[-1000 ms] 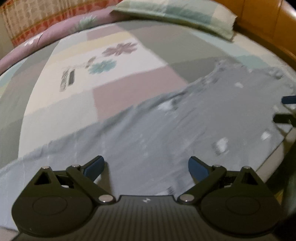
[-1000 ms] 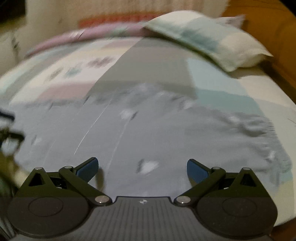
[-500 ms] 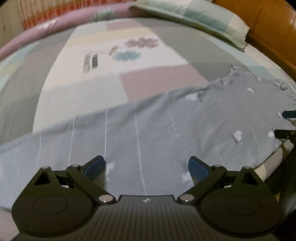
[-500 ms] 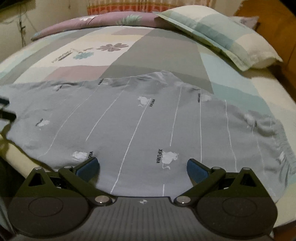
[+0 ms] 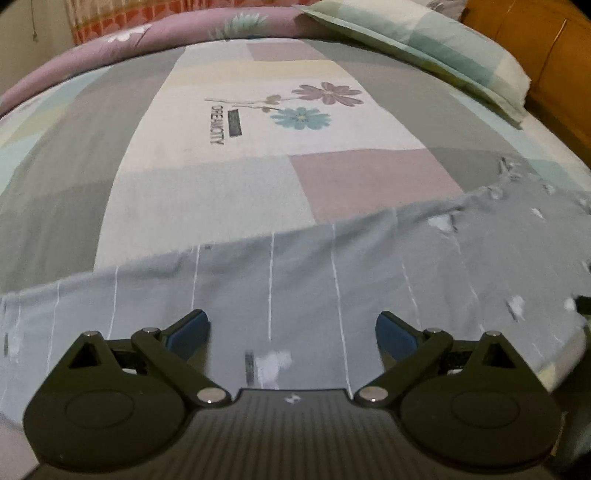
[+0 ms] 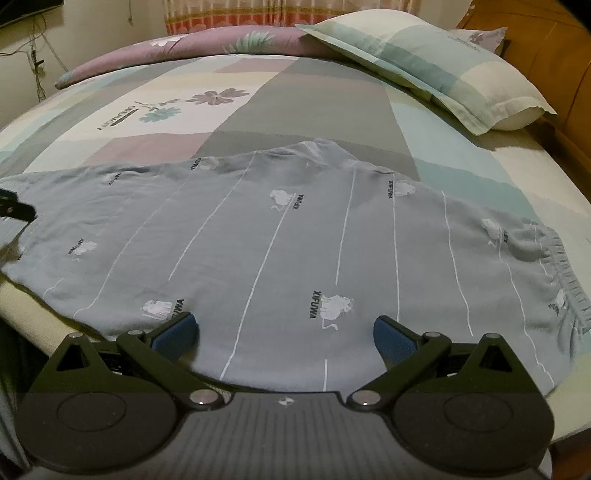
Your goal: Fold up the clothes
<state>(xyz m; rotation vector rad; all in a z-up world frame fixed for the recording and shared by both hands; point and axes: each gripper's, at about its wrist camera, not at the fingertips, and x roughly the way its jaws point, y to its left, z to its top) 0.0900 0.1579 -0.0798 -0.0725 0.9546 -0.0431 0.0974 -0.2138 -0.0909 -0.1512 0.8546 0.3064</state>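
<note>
Pyjama trousers (image 6: 295,251) of grey cloth, with thin white stripes and small white animal prints lettered "XIFUWA", lie spread flat across the near part of the bed (image 6: 303,103); in the right wrist view their gathered elastic waistband (image 6: 561,273) sits at 3 o'clock, and the legs run off toward 9 o'clock, where the hem reaches the mattress edge; in the left wrist view the same trousers (image 5: 295,288) fill the lower half of the frame, their far edge running from 9 o'clock up toward 2 o'clock.

Left gripper (image 5: 291,330) hangs over the cloth near the bed's near edge, its jaws spread wide with nothing between them, blue pads (image 5: 184,332) apart on either side of a white print; whether the pads touch the fabric I cannot tell; right gripper (image 6: 284,334) is likewise over the trousers at 6 o'clock, jaws spread wide and empty, one pad (image 6: 173,330) just beside an animal print.

A dark piece of the left gripper shows at the 9 o'clock edge of the right wrist view, over the leg end.

Beyond the trousers the patchwork bedsheet shows blocks of grey, pink, cream and teal, with a printed flower motif (image 5: 306,107) at 12 o'clock in the left wrist view; a checked pillow (image 6: 436,62) lies at 1 o'clock beside the wooden headboard (image 6: 554,44); a rolled purple floral quilt (image 6: 192,48) lies along the far side at 11 o'clock, with a patterned curtain (image 6: 229,14) behind it.
</note>
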